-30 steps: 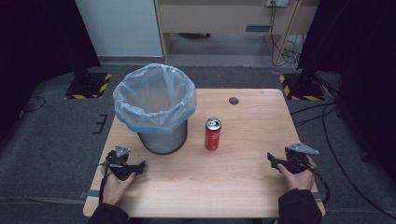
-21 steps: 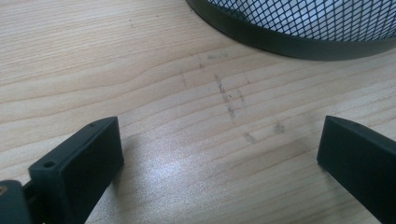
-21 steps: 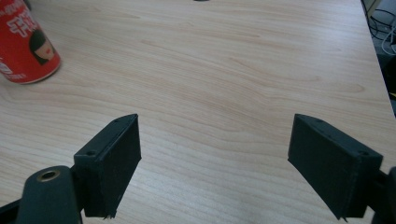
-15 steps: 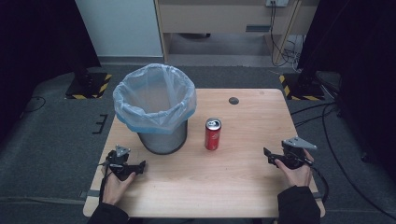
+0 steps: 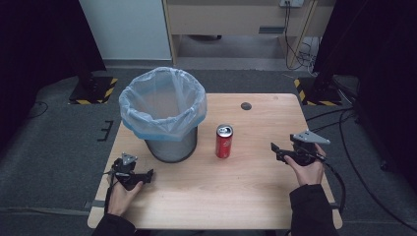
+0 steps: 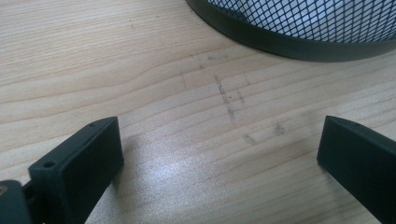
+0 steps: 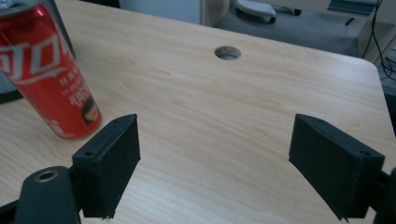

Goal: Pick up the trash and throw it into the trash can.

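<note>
A red soda can [image 5: 224, 141] stands upright mid-table, just right of a mesh waste bin [image 5: 164, 113] lined with a pale blue bag. My right gripper [image 5: 274, 149] hovers above the table to the can's right and points left at it. Its jaws have just been opening and stand wide apart with nothing between them. In the right gripper view the can [image 7: 46, 79] sits left of the open right gripper [image 7: 215, 158]. My left gripper [image 5: 146, 175] rests low on the table in front of the bin. It is open over bare wood [image 6: 219, 154], with the bin's base [image 6: 299, 32] just ahead.
The wooden table [image 5: 246, 196] has a round cable hole [image 5: 246, 105] near its far edge, which the right gripper view has beyond the jaws as the hole [image 7: 228, 52]. Cables lie on the grey floor to the right. Black stands with hazard stripes flank the table.
My right hand has lifted off the table and moved left toward the can. Its jaws look a little wider. The left hand, can and bin have stayed put.
</note>
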Motion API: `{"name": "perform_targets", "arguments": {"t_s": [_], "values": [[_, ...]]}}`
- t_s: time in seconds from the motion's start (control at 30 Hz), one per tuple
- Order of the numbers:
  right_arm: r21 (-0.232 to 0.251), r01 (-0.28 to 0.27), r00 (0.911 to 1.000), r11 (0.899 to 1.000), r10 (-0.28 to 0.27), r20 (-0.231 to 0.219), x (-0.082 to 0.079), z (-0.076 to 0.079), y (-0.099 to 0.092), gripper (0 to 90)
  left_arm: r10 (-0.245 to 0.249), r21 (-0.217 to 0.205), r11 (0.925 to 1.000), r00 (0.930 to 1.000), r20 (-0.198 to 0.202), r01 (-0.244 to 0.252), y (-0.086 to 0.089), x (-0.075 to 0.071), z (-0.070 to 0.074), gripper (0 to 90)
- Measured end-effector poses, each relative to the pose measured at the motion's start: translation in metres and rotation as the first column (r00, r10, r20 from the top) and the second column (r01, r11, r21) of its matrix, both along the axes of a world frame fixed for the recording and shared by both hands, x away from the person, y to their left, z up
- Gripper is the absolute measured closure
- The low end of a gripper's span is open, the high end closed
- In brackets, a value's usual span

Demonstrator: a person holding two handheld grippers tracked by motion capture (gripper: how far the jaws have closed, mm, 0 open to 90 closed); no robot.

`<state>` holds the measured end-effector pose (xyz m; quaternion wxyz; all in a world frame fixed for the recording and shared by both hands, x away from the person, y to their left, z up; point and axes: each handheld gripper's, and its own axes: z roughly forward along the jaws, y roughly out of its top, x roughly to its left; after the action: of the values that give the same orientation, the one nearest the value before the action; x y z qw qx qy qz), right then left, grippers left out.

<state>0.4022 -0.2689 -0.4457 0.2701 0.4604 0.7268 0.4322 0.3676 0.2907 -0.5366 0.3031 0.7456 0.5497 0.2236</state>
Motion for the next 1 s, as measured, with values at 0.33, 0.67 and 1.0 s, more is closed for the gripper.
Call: {"name": "perform_targets", "arguments": {"t_s": [0.33, 0.67, 1.0], "values": [[0.029, -0.062, 0.9978, 0.998, 0.061, 0.025, 0.008, 0.027, 0.02, 16.0, 0.0, 0.0, 1.0, 1.0, 0.0, 0.0, 0.0, 0.0, 0.0, 0.0], [0.076, -0.158, 0.9846, 0.985, 0.152, 0.087, 0.015, 0.042, 0.058, 16.5, 0.001, 0.001, 1.0, 1.0, 0.0, -0.001, 0.0, 0.001, 0.0, 0.0], [0.089, -0.213, 0.975, 0.973, 0.206, 0.084, 0.019, 0.024, 0.091, 15.8, 0.001, 0.001, 1.0, 1.0, 0.0, -0.001, -0.001, 0.001, 0.0, 0.0]]}}
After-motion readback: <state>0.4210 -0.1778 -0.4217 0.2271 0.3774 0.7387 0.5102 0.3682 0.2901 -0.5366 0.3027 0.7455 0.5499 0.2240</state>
